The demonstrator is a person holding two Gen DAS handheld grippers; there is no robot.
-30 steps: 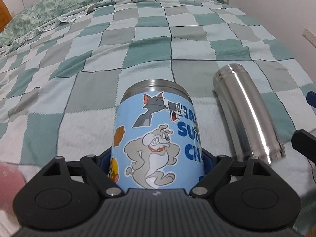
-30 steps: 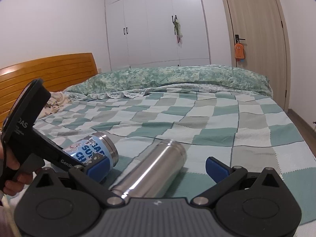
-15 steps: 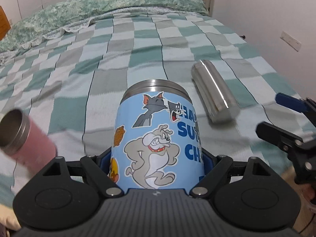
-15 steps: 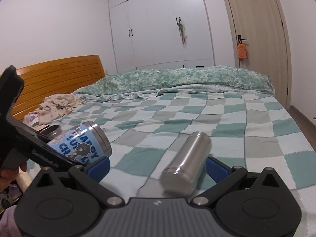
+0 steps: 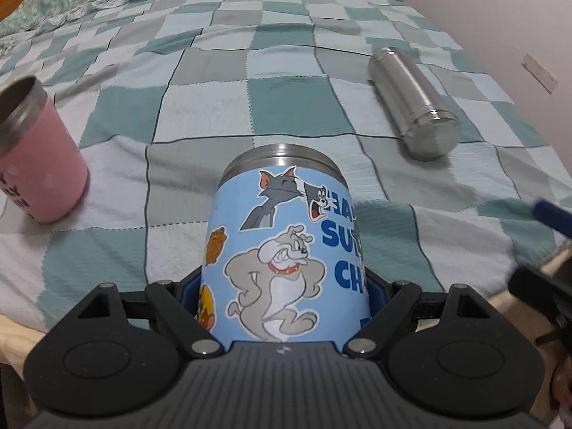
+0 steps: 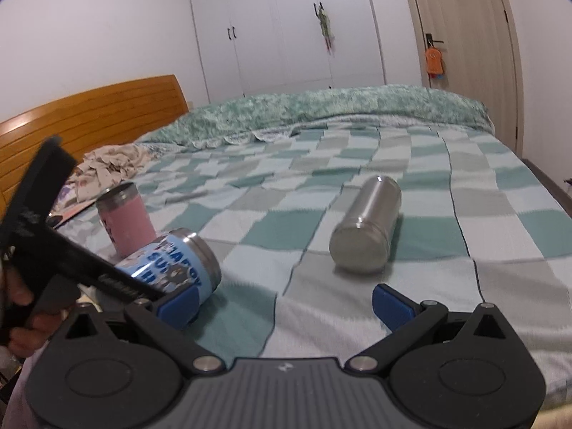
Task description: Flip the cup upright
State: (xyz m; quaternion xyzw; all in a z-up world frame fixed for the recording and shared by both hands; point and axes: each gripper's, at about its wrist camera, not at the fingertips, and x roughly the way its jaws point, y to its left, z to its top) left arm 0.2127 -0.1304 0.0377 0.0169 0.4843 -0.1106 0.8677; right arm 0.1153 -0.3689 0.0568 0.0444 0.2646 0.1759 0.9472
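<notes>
My left gripper (image 5: 282,286) is shut on a blue cartoon cup (image 5: 286,243), held tilted on its side above the near edge of the bed, steel rim pointing away. The same cup (image 6: 175,268) shows at the left in the right wrist view, in the left gripper's blue pads. My right gripper (image 6: 286,296) is open and empty, near the bed's front edge. A steel flask (image 6: 368,225) lies on its side ahead of it, apart from its fingers; it also shows in the left wrist view (image 5: 411,100).
A pink cup (image 5: 35,157) stands upright on the checked blanket (image 5: 286,100) at the left, also seen in the right wrist view (image 6: 125,221). Crumpled cloth (image 6: 111,164) lies by the wooden headboard (image 6: 89,118). A wardrobe and door stand beyond the bed.
Both grippers have pulled back toward the bed's near edge. The left one still holds the blue cup. The pink cup has come into view and the steel flask looks farther away.
</notes>
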